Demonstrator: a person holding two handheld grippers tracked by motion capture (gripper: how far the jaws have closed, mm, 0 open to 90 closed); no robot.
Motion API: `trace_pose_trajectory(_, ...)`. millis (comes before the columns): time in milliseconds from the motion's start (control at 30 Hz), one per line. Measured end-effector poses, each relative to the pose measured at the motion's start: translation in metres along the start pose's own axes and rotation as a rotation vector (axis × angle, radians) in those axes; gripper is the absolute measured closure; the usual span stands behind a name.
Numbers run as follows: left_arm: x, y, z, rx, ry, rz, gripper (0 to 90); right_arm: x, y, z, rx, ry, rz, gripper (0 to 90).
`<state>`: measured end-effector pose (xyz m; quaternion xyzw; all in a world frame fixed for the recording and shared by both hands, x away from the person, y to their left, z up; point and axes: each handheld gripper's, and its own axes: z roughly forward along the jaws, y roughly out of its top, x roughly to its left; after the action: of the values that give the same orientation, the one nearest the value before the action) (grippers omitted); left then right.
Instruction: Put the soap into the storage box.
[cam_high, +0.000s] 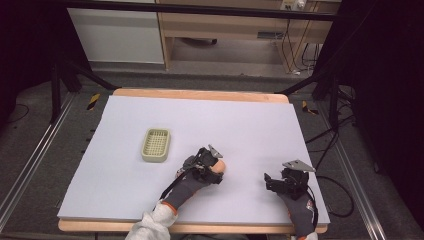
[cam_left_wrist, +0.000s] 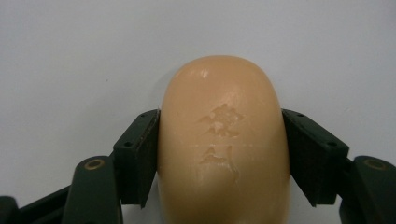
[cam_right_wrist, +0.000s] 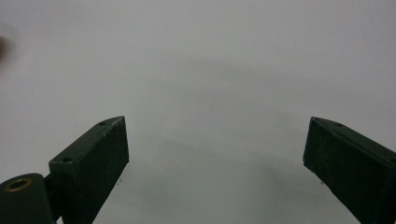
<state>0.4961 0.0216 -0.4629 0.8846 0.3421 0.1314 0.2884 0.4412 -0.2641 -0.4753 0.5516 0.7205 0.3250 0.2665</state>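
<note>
Left gripper (cam_left_wrist: 222, 154) clamps the tan soap bar (cam_left_wrist: 223, 140) by its sides above the surface (cam_high: 250, 130), right gripper (cam_right_wrist: 215, 158) gapes wide, holding nothing.

This looks like a lab set up for recording: a wooden table (cam_high: 200, 94) covered with a plain white sheet (cam_high: 210, 135) stands between dark tripod legs (cam_high: 55, 90), with loose cables (cam_high: 327, 145) on the grey carpet and light wooden shelving (cam_high: 225, 30) behind.

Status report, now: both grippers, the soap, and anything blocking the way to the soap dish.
Left gripper shut on soap bar. Right gripper open, empty, over the white table sheet. Soap dish empty, off to the left; nothing between.
</note>
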Motion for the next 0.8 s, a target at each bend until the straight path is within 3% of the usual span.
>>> trace_pose_trajectory(467,0.019,-0.006,-0.043,-0.058,0.021,-0.020,31.5,0.000,0.000,0.000,0.001,-0.004,0.004,7.1)
trace_pose_trajectory(800,0.039,-0.025,-0.071,-0.089,0.050,-0.051,31.5,0.000,0.000,0.000,0.005,-0.009,0.009,7.1)
